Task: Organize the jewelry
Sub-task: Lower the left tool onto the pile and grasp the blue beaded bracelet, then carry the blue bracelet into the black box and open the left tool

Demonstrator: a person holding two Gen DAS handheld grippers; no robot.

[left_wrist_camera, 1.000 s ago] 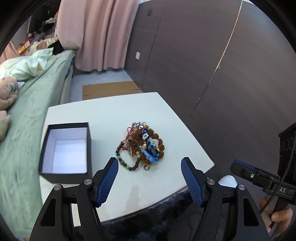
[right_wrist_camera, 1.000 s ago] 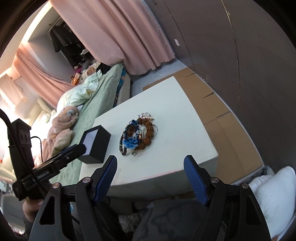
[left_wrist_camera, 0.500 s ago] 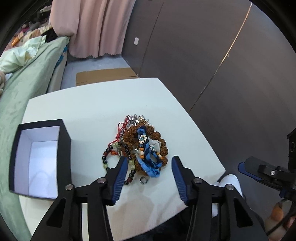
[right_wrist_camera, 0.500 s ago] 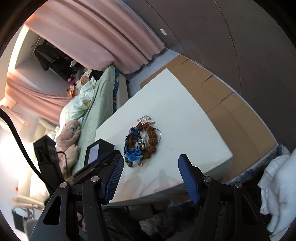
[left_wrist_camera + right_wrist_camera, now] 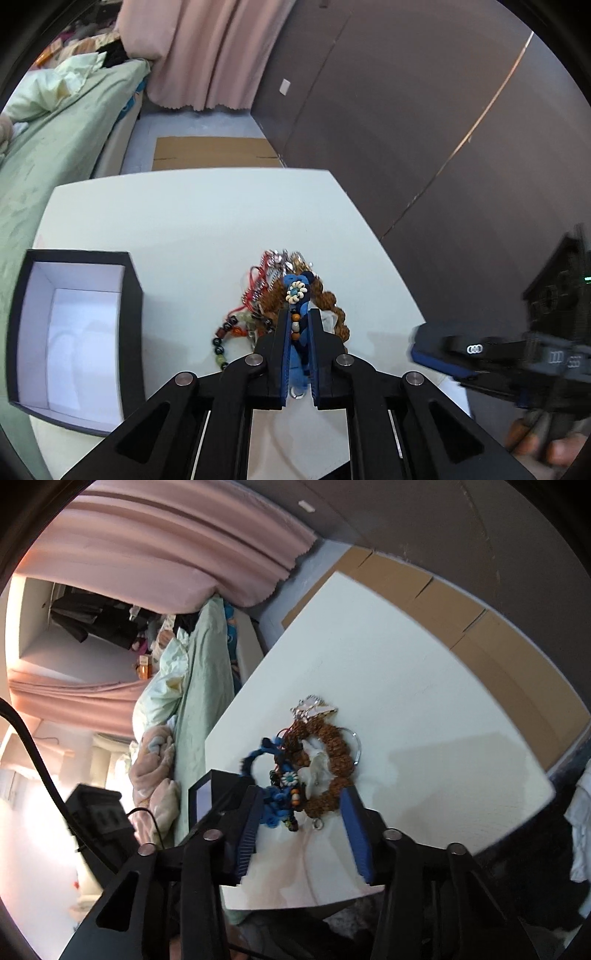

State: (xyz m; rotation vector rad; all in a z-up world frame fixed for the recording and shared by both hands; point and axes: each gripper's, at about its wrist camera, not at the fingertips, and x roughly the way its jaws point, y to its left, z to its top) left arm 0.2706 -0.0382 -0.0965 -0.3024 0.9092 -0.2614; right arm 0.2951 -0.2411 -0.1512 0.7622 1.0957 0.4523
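Observation:
A heap of jewelry point(image 5: 273, 295) lies on the white table point(image 5: 192, 221): brown bead bracelets, a dark bead string, red cord, silver pieces. My left gripper point(image 5: 298, 332) is shut on a blue braided bracelet point(image 5: 297, 295) with a white bead flower. An open black box point(image 5: 74, 332) with a white inside stands to the left. In the right wrist view my right gripper point(image 5: 303, 823) is open, its fingers on either side of the near end of the heap point(image 5: 317, 753), where the blue bracelet point(image 5: 273, 794) shows partly lifted.
A green bed point(image 5: 48, 155) runs along the table's left side. A dark wall point(image 5: 406, 129) stands to the right. Cardboard point(image 5: 214, 153) lies on the floor beyond the table. The black box point(image 5: 207, 794) sits left of my right gripper's left finger.
My left gripper moved forward onto the heap and closed on the blue bracelet. My right gripper moved closer to the heap and narrowed somewhat but stays open.

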